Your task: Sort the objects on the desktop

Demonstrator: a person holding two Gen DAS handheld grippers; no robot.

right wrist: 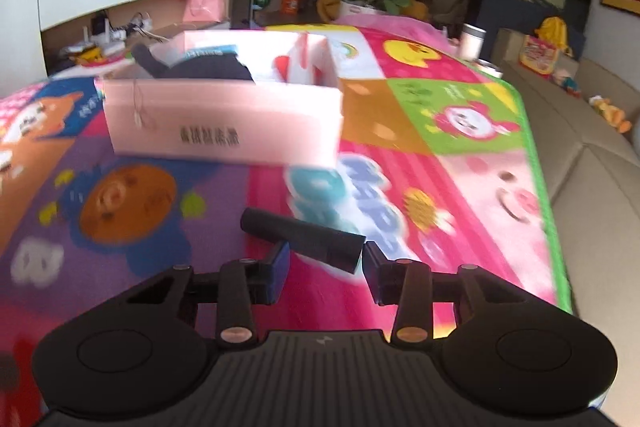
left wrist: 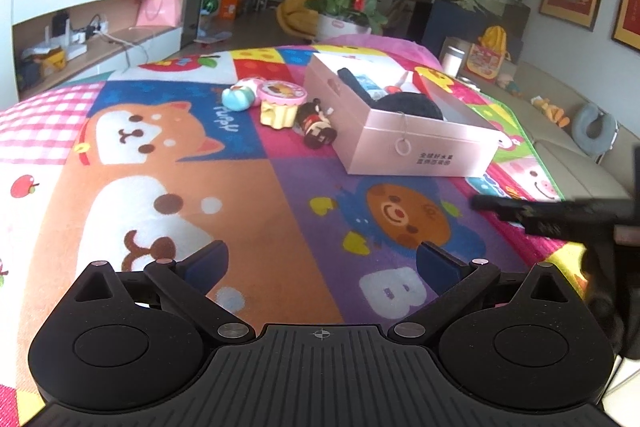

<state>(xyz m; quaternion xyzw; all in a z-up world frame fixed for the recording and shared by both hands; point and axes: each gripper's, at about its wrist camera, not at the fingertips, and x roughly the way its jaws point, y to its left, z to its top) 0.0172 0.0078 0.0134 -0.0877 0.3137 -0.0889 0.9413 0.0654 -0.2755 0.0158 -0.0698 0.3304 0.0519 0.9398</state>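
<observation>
Black matte cylinder (right wrist: 303, 238) sits crosswise between the right gripper (right wrist: 325, 263) pads, jaws narrowed onto it, just above the colourful cartoon mat (right wrist: 460, 155). Left gripper (left wrist: 322, 265) wide, empty. Pink cardboard box (left wrist: 416, 143) already part-filled; small toys (left wrist: 280, 105) beside it still unsorted.

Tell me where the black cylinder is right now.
In the right wrist view the black cylinder lies slantwise between the right gripper's fingers, over the colourful mat, nearer than the pink box.
</observation>
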